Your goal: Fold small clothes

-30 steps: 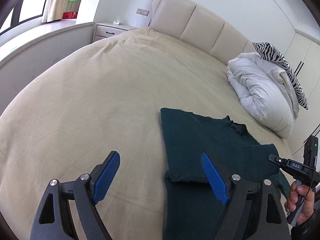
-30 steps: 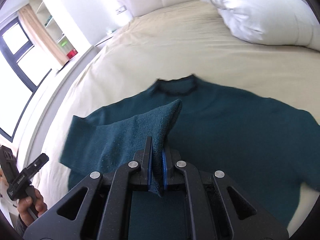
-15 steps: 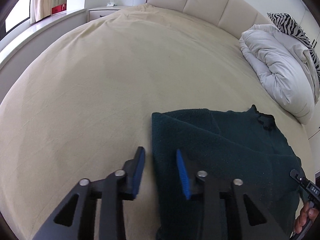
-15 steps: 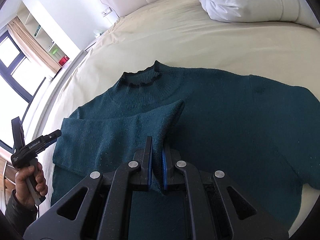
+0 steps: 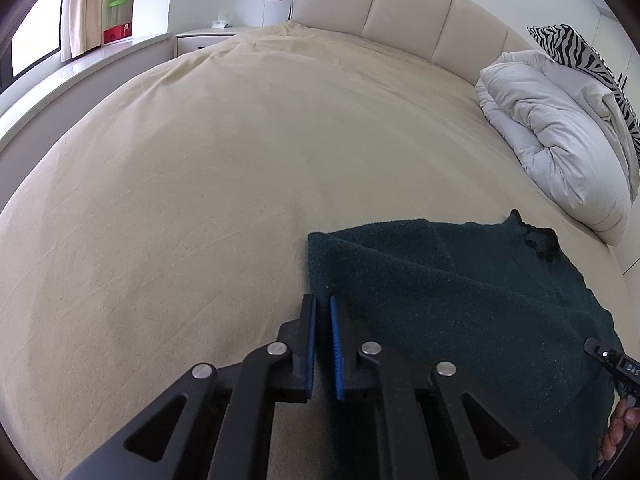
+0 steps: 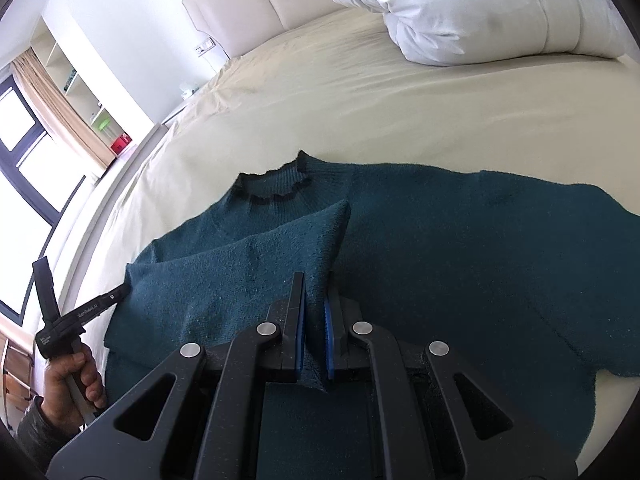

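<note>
While bare bedsheet (image 5: 200, 200) spreads leftward, sweater (image 5: 460, 300) edge lies folded.

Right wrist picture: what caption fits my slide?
Right hand-held gripper pinching a folded dark teal knitted sweater on a beige bed.

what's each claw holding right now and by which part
The right claw pinches the dark green sweater by its folded-over sleeve. The left claw has just closed at the folded left edge; whether it caught fabric cannot be told.
</note>
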Action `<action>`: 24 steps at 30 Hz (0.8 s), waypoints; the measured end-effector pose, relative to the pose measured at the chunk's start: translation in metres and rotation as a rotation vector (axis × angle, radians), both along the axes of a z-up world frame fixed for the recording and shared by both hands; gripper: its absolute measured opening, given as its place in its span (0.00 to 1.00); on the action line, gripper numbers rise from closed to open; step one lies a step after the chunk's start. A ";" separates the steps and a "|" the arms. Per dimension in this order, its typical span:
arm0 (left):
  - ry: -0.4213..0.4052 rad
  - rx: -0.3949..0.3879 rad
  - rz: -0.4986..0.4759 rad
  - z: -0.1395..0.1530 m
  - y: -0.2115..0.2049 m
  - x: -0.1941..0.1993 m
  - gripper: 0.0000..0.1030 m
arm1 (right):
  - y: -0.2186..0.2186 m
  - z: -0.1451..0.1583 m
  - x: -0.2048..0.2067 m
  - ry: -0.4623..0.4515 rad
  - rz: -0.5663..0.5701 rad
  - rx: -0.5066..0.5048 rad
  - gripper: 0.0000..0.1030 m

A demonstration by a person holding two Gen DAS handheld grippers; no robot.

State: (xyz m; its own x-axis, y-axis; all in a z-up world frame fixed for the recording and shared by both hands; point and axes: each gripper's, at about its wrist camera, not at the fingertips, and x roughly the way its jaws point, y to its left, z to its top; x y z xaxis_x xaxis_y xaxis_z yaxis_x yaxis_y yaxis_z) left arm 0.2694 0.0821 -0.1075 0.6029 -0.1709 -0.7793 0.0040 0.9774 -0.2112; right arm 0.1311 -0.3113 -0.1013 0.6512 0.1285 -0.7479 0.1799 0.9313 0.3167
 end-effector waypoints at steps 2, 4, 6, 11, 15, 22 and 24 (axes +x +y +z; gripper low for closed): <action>-0.003 0.004 -0.010 0.000 0.000 0.000 0.08 | -0.013 -0.025 0.002 0.064 -0.037 0.047 0.06; -0.008 -0.005 -0.019 0.000 0.001 -0.001 0.08 | -0.022 -0.029 -0.005 0.030 -0.062 0.128 0.05; -0.010 -0.039 -0.008 0.002 0.006 -0.004 0.11 | -0.017 -0.024 -0.007 0.016 -0.056 0.105 0.06; -0.010 -0.051 -0.007 0.007 0.005 -0.015 0.20 | -0.013 -0.010 -0.002 -0.008 -0.043 0.069 0.06; -0.014 -0.054 0.000 0.002 0.003 -0.016 0.21 | -0.012 0.004 0.001 -0.035 -0.026 0.027 0.06; -0.033 -0.033 0.006 -0.002 0.000 -0.018 0.21 | -0.021 -0.013 0.016 0.040 -0.040 -0.019 0.06; -0.033 -0.038 0.005 -0.002 0.000 -0.018 0.21 | -0.031 -0.026 0.016 0.036 -0.055 0.043 0.05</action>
State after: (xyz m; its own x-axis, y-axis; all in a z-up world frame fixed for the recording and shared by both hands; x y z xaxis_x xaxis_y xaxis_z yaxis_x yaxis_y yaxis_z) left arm 0.2514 0.0816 -0.1096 0.6292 -0.1966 -0.7520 0.0063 0.9687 -0.2480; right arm 0.1473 -0.3426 -0.1272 0.6313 0.1261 -0.7652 0.2423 0.9052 0.3491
